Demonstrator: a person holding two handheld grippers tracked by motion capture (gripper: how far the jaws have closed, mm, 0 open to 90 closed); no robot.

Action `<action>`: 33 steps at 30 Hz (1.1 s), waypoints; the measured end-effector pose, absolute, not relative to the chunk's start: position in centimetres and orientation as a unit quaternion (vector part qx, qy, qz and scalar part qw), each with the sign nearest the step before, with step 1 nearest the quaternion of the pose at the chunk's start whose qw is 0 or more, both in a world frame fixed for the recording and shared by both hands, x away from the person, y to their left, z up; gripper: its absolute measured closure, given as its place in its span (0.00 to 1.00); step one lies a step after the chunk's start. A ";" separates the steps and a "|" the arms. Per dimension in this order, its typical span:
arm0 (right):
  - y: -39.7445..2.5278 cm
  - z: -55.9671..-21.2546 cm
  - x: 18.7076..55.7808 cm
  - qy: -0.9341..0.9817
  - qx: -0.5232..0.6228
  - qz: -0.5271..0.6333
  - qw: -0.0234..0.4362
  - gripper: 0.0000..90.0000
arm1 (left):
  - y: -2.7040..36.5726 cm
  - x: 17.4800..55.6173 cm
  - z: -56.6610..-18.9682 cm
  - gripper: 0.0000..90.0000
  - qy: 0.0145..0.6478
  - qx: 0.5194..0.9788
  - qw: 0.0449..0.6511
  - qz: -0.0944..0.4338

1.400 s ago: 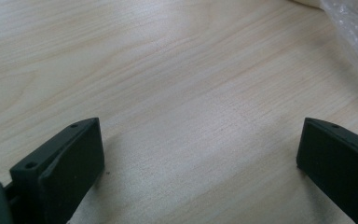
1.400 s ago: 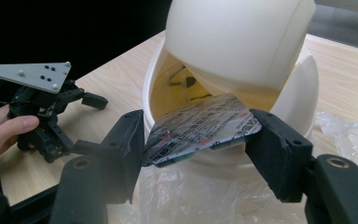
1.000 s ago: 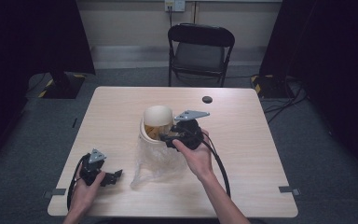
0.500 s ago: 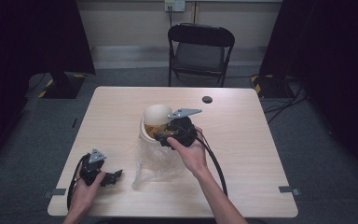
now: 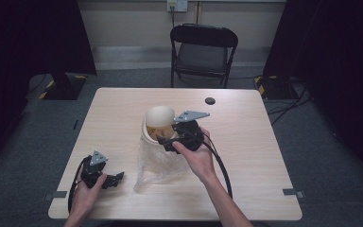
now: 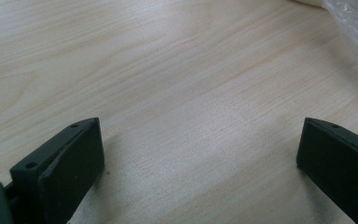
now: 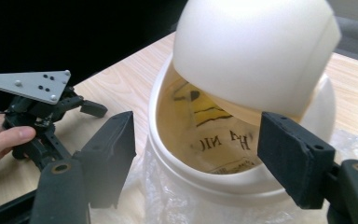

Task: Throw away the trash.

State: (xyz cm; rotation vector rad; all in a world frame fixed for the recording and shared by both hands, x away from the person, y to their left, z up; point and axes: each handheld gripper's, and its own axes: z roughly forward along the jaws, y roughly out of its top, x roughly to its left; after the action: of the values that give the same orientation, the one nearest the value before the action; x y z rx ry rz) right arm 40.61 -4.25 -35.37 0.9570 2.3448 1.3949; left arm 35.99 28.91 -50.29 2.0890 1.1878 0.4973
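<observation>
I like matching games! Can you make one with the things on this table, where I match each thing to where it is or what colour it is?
Things:
1. bin
2. plastic bag
3. small black disc
4. chair

Places or looks:
A. behind the table, on the floor
B. see-through and crinkly, lying under the bin
C. white, with a tilted round lid, in the middle of the table
D. alone near the table's far edge

Pairs: 1-C, 2-B, 3-D, 4-A
</observation>
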 end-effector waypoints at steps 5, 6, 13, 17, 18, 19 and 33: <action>-5.1 -35.5 40.7 0.799 0.334 0.482 0.133 0.30 | 28.9 36.0 -50.3 0.00 0.456 0.801 0.337 0.191; -5.5 -35.6 40.6 0.797 0.338 0.482 0.139 0.29 | 28.9 36.0 -50.3 0.00 0.457 0.801 0.337 0.190; -7.0 -35.8 40.5 0.788 0.351 0.482 0.153 0.19 | 28.9 36.0 -50.3 0.00 0.457 0.801 0.338 0.190; -7.9 -36.0 40.4 0.785 0.356 0.482 0.159 0.17 | 28.9 36.0 -50.3 0.00 0.457 0.800 0.338 0.190; -7.9 -36.0 40.4 0.785 0.356 0.482 0.159 0.17 | 28.9 36.0 -50.3 0.00 0.457 0.800 0.338 0.190; -8.5 -36.2 40.3 0.782 0.362 0.481 0.160 0.16 | 28.9 36.0 -50.3 0.00 0.457 0.801 0.338 0.190; -11.9 -37.4 39.6 0.769 0.394 0.474 0.170 0.15 | 28.9 36.0 -50.3 0.00 0.457 0.801 0.338 0.190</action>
State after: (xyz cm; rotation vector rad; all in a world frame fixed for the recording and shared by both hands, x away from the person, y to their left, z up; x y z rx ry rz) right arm 39.59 -11.91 -37.42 1.1204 2.1843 1.3463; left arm 35.99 28.89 -50.31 2.0856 1.1905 0.4940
